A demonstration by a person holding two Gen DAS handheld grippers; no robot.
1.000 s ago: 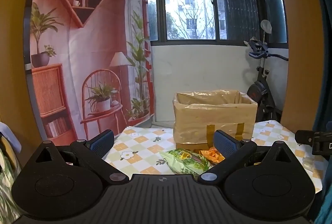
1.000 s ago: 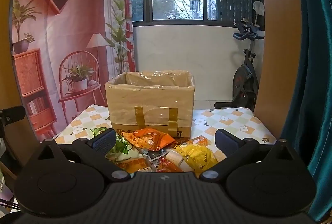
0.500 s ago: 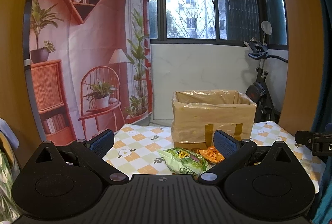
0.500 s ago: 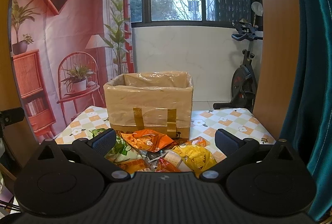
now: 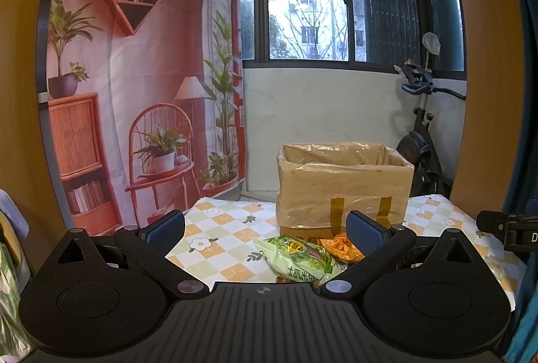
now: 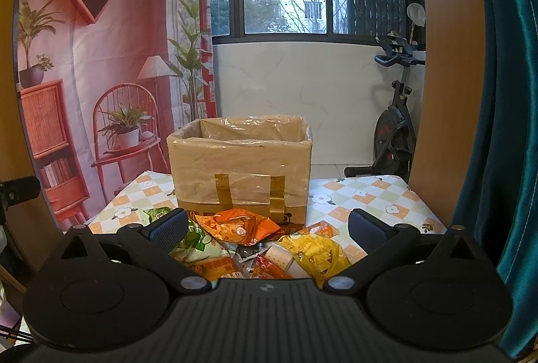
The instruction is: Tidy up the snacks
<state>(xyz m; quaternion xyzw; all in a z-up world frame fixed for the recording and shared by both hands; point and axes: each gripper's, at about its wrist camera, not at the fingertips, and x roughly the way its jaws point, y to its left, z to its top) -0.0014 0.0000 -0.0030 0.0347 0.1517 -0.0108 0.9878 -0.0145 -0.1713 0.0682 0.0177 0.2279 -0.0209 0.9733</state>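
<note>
Checked table [image 6: 370, 194]: box [image 6: 238, 168] interior hidden; both hand-held grippers [image 5: 265, 228] [image 6: 267, 226] spread, empty.

Daylit dark-framed window [image 5: 336, 6], white marble-look wall [image 6: 302, 87], pink printed backdrop [image 5: 134, 77], exercise bike [image 6: 396, 127]

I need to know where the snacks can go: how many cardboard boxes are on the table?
1. The cardboard box stands open at the middle of the checkered table, right behind the snack pile.

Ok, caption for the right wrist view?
Open right tongs hover over snack packets piled before the lined cardboard box.
</note>
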